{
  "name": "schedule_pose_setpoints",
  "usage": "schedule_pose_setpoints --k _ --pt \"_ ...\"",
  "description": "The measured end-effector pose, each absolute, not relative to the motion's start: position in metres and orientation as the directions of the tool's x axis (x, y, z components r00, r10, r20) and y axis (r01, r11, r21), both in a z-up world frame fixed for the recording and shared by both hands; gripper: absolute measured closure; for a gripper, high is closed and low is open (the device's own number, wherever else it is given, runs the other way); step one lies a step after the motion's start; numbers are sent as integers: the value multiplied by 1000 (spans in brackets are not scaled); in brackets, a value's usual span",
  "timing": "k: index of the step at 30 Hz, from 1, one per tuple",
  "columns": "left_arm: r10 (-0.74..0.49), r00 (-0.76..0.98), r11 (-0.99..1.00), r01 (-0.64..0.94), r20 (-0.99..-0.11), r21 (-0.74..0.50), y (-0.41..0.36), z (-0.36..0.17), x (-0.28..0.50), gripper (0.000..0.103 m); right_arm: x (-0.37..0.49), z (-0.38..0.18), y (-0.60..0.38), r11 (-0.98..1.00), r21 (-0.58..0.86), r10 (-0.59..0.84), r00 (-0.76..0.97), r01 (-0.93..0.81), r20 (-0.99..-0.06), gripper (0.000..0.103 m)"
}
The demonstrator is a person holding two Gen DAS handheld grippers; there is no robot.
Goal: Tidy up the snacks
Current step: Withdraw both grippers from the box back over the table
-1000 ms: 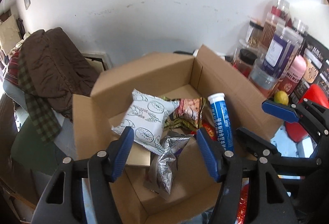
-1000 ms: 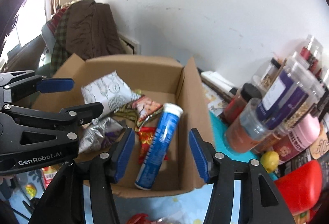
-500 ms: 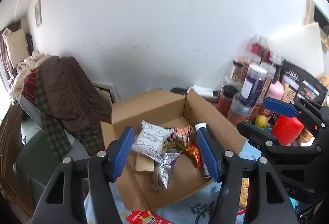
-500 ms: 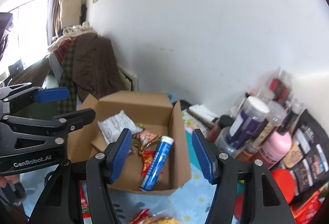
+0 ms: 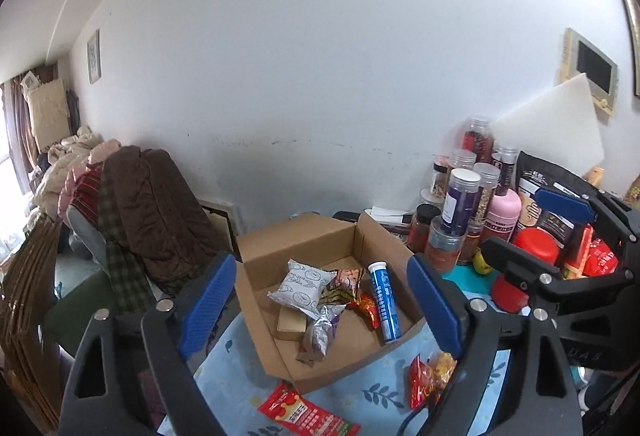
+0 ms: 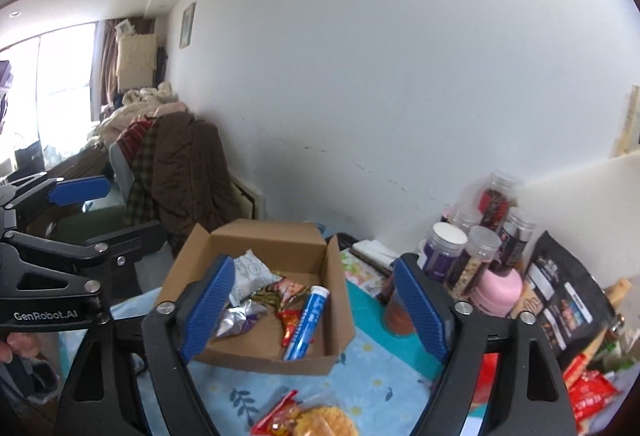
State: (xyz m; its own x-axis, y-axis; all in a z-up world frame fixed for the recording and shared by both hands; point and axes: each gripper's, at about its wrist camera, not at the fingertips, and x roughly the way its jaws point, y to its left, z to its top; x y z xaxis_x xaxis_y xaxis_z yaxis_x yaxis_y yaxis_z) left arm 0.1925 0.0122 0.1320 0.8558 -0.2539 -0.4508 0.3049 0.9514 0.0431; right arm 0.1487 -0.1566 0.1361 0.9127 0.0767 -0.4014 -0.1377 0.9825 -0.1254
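An open cardboard box sits on the blue floral tablecloth. It holds a white packet, a silver packet, a red packet and a blue tube. My left gripper hangs above and in front of the box, its jaws opening with nothing between them. My right gripper is likewise raised, jaws opening and empty. Loose snacks lie nearer: a red packet, a red-and-yellow packet and a round snack bag.
Clear jars, a pink bottle, a red canister and a black pouch crowd the table's right side. A chair piled with brown and plaid clothing stands left of the box. A white wall runs behind.
Both grippers have risen and drawn back from the box, which now looks smaller and farther off. Both pairs of jaws stand wider apart. The loose packets on the tablecloth have come into view.
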Motion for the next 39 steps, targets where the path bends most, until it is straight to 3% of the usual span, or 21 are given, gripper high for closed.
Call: schedule_pose_setpoints --k 20,39 --pt "-313 837 929 368 -449 39 38 116 103 12 51 117 -137 985 -109 84 920 -136 -382 15" --pt "-303 770 940 340 -562 -41 72 40 85 12 38 32 -112 981 -22 151 833 -192 -533 15"
